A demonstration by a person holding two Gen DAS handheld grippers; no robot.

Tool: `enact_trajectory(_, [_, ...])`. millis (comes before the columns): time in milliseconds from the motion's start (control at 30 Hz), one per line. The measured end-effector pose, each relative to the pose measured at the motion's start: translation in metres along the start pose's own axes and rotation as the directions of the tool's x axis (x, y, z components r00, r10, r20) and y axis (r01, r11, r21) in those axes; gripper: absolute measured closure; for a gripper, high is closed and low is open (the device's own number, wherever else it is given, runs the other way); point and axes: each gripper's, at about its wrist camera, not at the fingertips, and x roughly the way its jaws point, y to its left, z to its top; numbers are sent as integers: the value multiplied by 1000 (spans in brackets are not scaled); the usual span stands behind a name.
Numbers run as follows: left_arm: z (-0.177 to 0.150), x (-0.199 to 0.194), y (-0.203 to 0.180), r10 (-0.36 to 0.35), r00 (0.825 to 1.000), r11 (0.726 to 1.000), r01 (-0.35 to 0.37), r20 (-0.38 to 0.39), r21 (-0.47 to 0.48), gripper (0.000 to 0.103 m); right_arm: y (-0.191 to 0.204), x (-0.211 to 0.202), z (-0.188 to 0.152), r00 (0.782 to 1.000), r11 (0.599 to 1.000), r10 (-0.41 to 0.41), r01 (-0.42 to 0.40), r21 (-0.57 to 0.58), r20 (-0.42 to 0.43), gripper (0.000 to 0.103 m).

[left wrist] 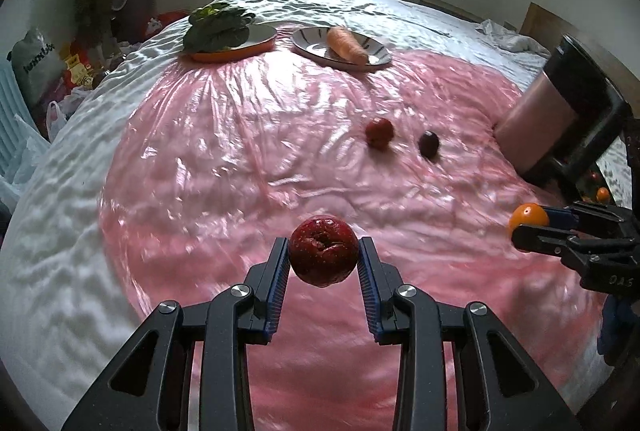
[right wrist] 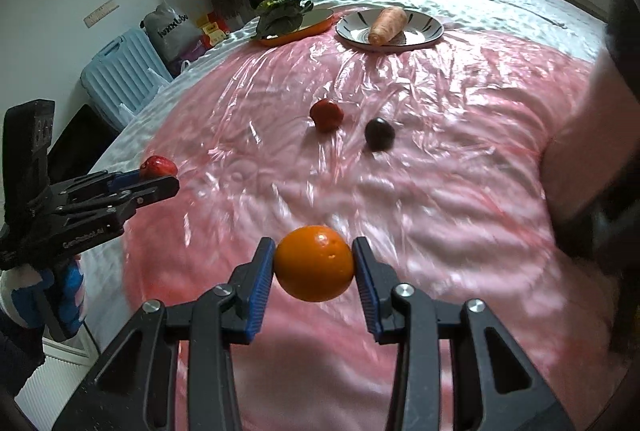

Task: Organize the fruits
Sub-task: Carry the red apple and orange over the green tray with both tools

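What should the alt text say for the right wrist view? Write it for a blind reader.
The right gripper clamps an orange above a pink plastic sheet; at left, the left gripper holds a red apple. Beyond lie a small red fruit, a dark plum, and plates of greens and carrot.

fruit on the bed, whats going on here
A person is sorting fruit with a handheld gripper in each hand. The left gripper is clamped on a dark red apple, and the right gripper on an orange, both held above the pink plastic sheet. A small red fruit and a dark plum lie loose on the sheet. Farther back, one plate holds a carrot, and another holds leafy greens.
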Motion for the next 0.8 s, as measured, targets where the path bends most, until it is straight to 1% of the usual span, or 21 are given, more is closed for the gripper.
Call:
enact_trajectory(133, [-7,-9,-22,-14,1000,999,14,-1,31,74,-6,-21,-17,1000,1000,-6,6,7,14,55])
enact_trajectory(400, [-18,-22,-90,-67,998,990,68,-13,127,73,-34,-64,-48,998,998,-54,52,34,39,55])
enact_trajectory(633, [-26,-31,-156,-140,990,968,144,-31,207,74,-74,-105,-70,989,989,-130,124,78,71,55])
enact_trajectory(800, [-29,-30,-205,-192,980,942,201,-59,269,73,-107,-127,-87,981,978,-175,163,131,82,55])
